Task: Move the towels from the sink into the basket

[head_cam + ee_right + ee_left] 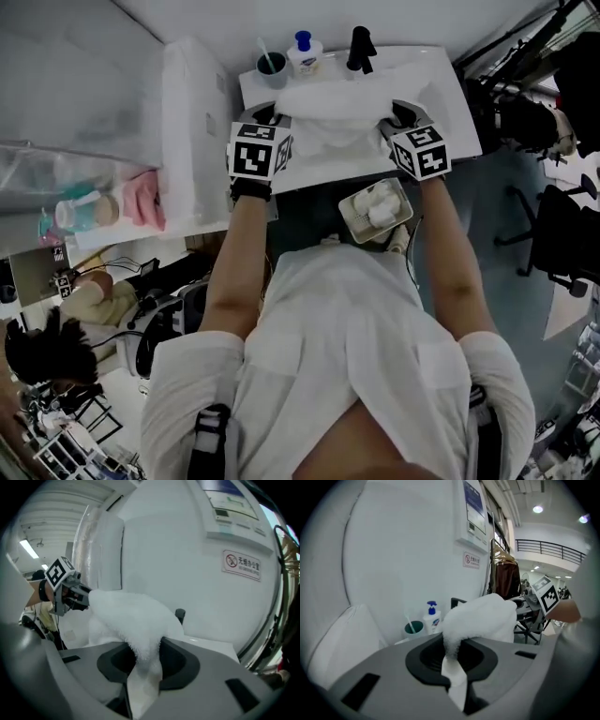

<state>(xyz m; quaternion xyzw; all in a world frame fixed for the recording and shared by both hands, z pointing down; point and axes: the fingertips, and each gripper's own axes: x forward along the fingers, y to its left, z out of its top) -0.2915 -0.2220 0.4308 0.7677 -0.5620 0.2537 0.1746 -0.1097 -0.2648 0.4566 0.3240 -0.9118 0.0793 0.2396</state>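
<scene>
Sink (pixel 448 89): white, top centre of the head view, just past your hands. Towel (pixel 330 105): white and fluffy, strung between your two grippers over the sink, so it's not in the basket. Basket (pixel 348 208): pale, centre of the head view, below the sink's front edge and between your forearms, with rolled white towels (pixel 380 202) already in it.

Your left gripper (pixel 453 670), upper left of centre in the head view, has its jaws almost together, pinching a thin edge of the towel. Your right gripper (pixel 143 667), upper right of centre, has its jaws narrow and clamped on a thicker fold at the other end.

Small stuff along the sink's back edge, top of frame, left to right: cup (pixel 272 67), soap bottle (pixel 305 56) with a blue pump, black faucet (pixel 359 49).
</scene>
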